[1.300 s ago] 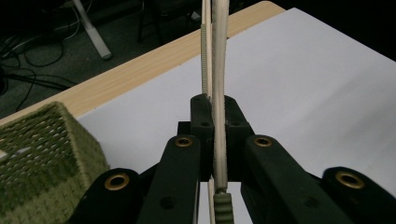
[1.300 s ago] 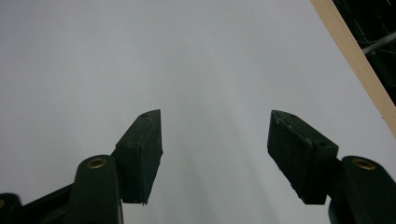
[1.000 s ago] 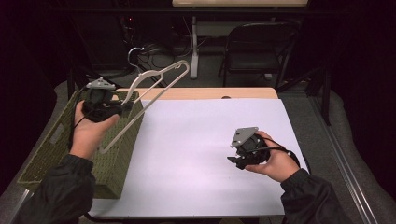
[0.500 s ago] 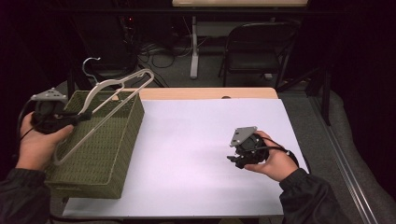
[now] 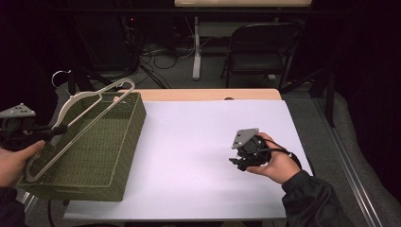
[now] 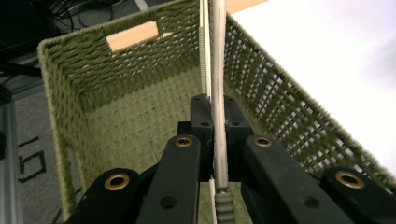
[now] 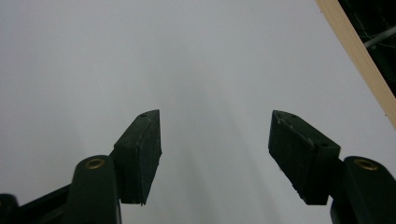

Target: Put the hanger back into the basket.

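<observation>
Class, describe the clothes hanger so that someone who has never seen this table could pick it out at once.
Start at the green woven basket on the table's left edge. Slanting above it is the clothes hanger, clamped in the left gripper. It is the one pale, thin, triangular frame with a metal hook.

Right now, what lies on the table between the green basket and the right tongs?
Nothing: in the high view, only bare white tabletop separates the basket from the right tongs.
</observation>
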A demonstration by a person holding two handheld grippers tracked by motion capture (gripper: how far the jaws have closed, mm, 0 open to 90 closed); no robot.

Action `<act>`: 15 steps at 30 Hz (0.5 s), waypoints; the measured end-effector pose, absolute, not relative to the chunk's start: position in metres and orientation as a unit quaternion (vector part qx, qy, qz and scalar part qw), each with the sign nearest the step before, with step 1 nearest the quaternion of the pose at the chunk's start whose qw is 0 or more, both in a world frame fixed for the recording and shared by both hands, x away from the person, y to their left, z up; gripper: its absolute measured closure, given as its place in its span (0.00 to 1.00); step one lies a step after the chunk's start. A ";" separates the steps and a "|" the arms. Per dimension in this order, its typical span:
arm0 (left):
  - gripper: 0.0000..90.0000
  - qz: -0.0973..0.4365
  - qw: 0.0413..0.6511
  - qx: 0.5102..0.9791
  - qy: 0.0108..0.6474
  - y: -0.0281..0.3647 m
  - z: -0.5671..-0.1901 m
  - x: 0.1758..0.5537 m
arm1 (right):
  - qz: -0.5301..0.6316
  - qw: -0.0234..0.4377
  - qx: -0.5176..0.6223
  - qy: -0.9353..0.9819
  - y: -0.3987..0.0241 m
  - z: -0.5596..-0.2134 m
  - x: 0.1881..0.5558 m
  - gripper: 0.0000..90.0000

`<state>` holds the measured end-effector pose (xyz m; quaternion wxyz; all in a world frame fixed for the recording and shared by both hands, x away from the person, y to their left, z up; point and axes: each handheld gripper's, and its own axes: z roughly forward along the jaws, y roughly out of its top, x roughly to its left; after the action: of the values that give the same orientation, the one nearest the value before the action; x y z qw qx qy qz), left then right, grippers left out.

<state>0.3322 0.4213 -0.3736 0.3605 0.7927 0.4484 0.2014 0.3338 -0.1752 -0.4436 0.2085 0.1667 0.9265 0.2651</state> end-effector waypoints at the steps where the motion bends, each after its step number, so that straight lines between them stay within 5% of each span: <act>1: 0.97 0.202 0.358 0.794 0.448 0.423 -0.375 0.332 | 0.265 0.208 0.167 0.927 -0.175 -0.444 0.334 0.38; 15: 0.97 0.195 0.353 0.804 0.436 0.430 -0.397 0.334 | 0.266 0.206 0.171 0.926 -0.177 -0.447 0.334 0.38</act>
<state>0.3340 0.4305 -0.3972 0.3534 0.8045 0.4357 0.1951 0.3342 -0.1765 -0.4468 0.2064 0.1710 0.9260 0.2660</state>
